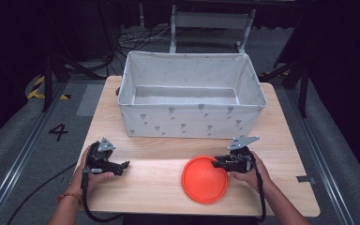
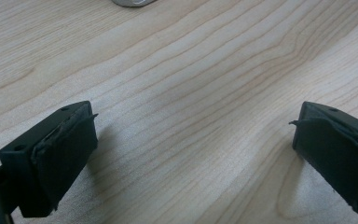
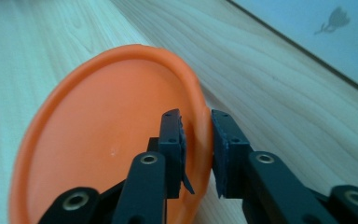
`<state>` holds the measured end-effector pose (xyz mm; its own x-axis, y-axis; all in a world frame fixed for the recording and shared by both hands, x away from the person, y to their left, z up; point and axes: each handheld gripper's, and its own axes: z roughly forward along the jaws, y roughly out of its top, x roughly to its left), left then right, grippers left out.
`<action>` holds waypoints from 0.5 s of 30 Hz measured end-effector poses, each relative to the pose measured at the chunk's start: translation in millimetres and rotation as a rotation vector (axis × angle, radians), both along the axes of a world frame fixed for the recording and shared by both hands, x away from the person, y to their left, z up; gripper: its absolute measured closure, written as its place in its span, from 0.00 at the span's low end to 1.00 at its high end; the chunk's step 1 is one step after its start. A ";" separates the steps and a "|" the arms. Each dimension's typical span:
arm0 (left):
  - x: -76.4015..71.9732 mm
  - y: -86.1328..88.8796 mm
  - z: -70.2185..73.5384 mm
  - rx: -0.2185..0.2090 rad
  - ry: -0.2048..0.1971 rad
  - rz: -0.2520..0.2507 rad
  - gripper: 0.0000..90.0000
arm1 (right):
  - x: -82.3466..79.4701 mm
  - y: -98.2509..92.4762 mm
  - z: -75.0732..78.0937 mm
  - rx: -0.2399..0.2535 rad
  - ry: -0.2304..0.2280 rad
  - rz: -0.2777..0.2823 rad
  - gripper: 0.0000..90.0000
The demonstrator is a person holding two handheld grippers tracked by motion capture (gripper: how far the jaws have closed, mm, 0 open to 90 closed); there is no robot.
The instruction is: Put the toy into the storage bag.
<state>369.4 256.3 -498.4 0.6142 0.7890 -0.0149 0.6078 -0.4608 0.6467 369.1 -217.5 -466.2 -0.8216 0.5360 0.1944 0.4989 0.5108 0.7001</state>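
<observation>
Orange plate [image 1: 205,180], round and plain, with a shallow raised rim and a smooth matte face, lying on the near right part of the wooden table [image 1: 159,183], well in front of the fabric bin [image 1: 192,93]. Gripped at its far right edge by the right gripper [image 1: 217,163], jaws nearly together with the rim pinched between them; seen up close in the right gripper view as plate [image 3: 102,140] rim passing between the two black pads of the right gripper [image 3: 198,140], one pad over the inner face, the other outside. Faint pale speck on the inner surface; otherwise uniform colour. Left gripper [image 1: 122,166] resting on the near left of the table, well apart from the plate, held in the person's left hand [image 1: 91,178]. Jaws spread wide in the left gripper view [image 2: 191,130], bare wood grain between them, nothing held. Bin white with small grey prints, standing open at the far middle of the table.
</observation>
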 end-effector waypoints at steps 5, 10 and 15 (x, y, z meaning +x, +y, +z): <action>-0.7 -0.4 0.0 -0.002 0.003 0.007 0.00 | -6.1 -4.2 16.1 0.037 -0.025 0.029 0.90; -0.7 -0.4 0.0 -0.002 0.003 0.008 0.00 | -15.3 -6.4 39.9 0.003 -0.105 0.061 0.91; -0.7 -0.4 0.0 -0.002 0.003 0.008 0.00 | -19.4 -6.3 53.2 -0.058 -0.152 0.097 0.91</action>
<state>368.7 255.9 -498.4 0.6080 0.7938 -0.0183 0.6132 -0.4548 0.6458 349.7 -223.8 -413.0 -0.8875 0.4595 0.0351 0.3360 0.5930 0.7317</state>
